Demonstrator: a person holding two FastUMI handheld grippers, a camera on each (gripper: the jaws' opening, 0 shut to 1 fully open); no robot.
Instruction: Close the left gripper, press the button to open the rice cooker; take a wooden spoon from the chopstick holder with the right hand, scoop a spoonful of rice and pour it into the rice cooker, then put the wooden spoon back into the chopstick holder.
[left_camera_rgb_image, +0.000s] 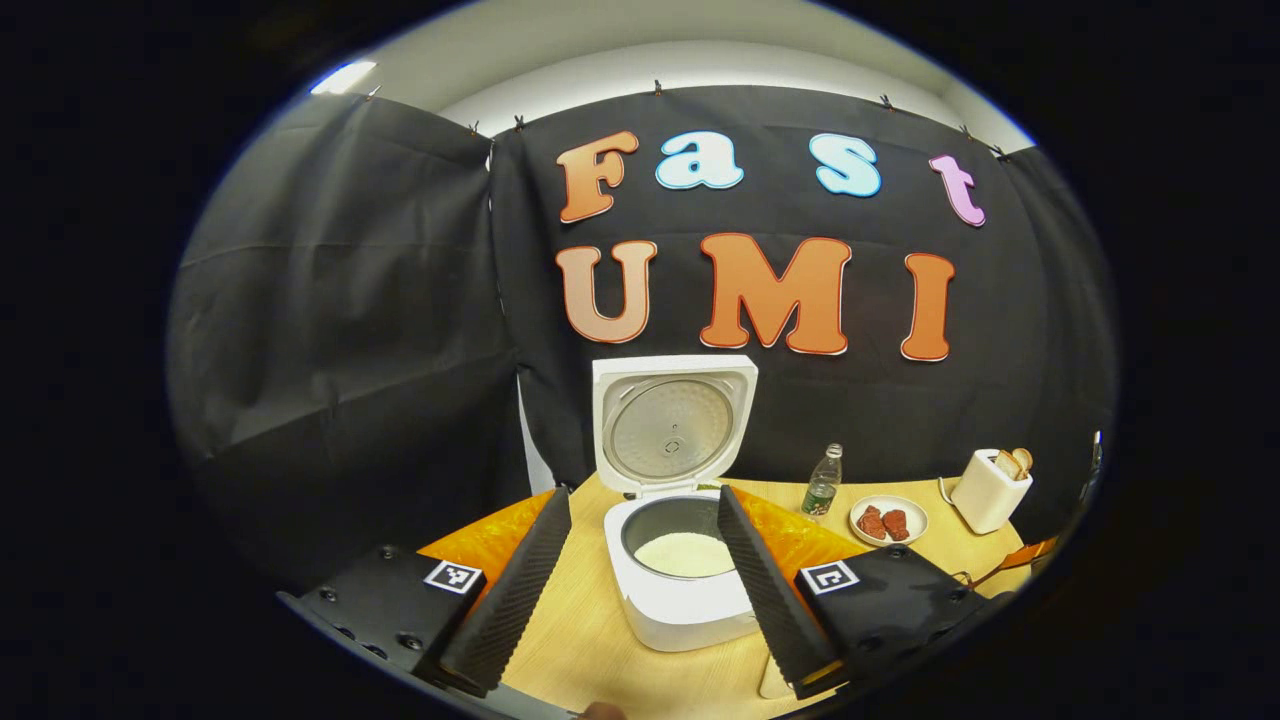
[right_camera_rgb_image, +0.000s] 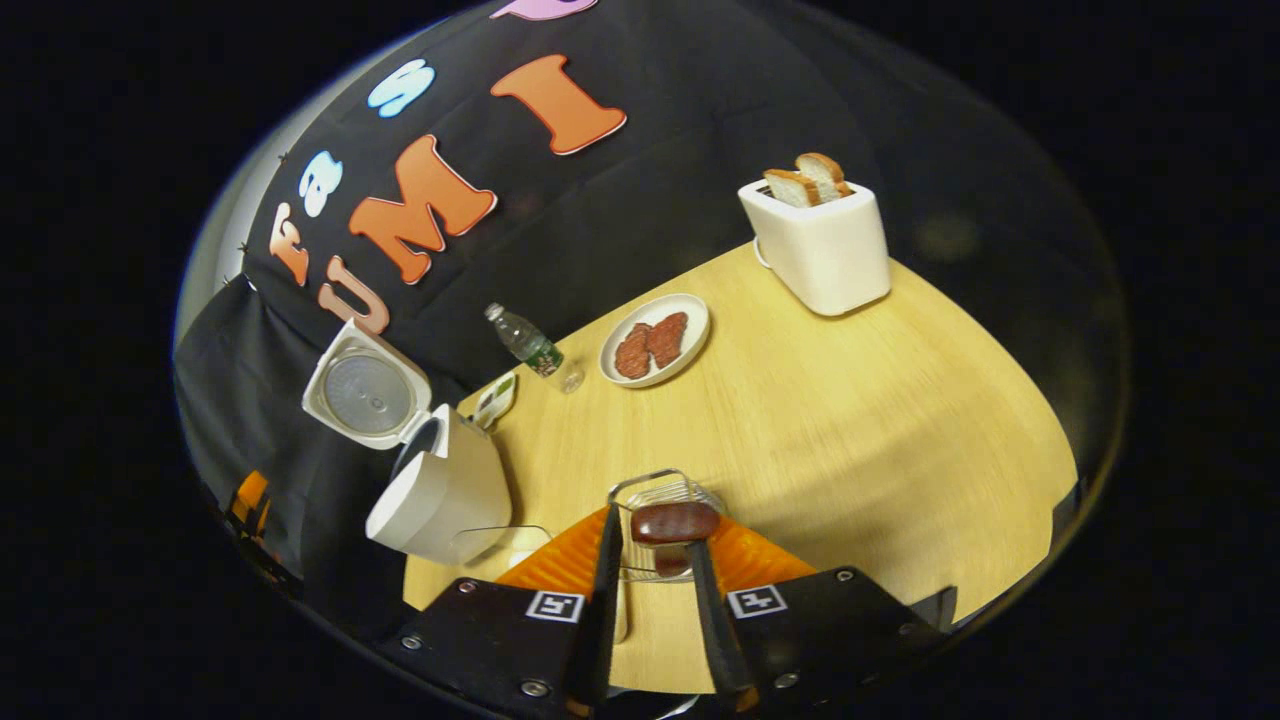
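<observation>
Rice cooker (left_camera_rgb_image: 680, 560) stands lid-up near the table's back edge, rice inside; your left gripper (left_camera_rgb_image: 640, 590) hangs wide before it. Your right gripper (right_camera_rgb_image: 655, 575) narrowly flanks the wooden spoon (right_camera_rgb_image: 673, 522) in the chopstick holder (right_camera_rgb_image: 650, 490); whether it grips, you cannot tell. Judged step: returning the spoon; next, release and withdraw.

One rice cooker (left_camera_rgb_image: 680, 560), one toaster (right_camera_rgb_image: 820, 245), one bottle (right_camera_rgb_image: 527, 345), one plate (right_camera_rgb_image: 690, 345)

Staged kitchen booth: black cloth wall (left_camera_rgb_image: 350, 300), wooden table (right_camera_rgb_image: 850, 420), toaster (right_camera_rgb_image: 820, 245), rice cooker (left_camera_rgb_image: 680, 560).

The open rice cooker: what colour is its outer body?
White rice cooker, with a grey inner pot; the left gripper view shows it best.
</observation>
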